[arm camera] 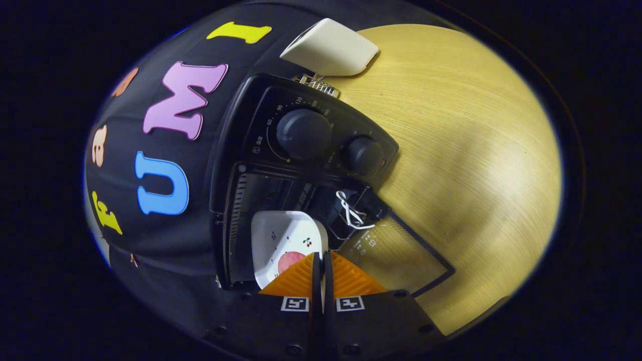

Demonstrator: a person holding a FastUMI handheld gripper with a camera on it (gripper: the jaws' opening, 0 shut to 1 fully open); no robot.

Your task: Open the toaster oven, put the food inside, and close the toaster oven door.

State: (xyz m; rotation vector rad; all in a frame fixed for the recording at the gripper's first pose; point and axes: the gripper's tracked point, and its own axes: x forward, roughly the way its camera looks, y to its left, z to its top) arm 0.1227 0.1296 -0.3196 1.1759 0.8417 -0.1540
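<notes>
Claw fingers nearly closed, pinching a plate rim at 11 o'clock, inside the open oven. Likely next: release, withdraw, shut the door at 2 o'clock.

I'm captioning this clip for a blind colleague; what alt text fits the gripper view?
The gripper, fingers nearly closed on the rim of a white plate, holds it in the mouth of a black toaster oven. The oven's glass door hangs open over a wooden table.
</notes>
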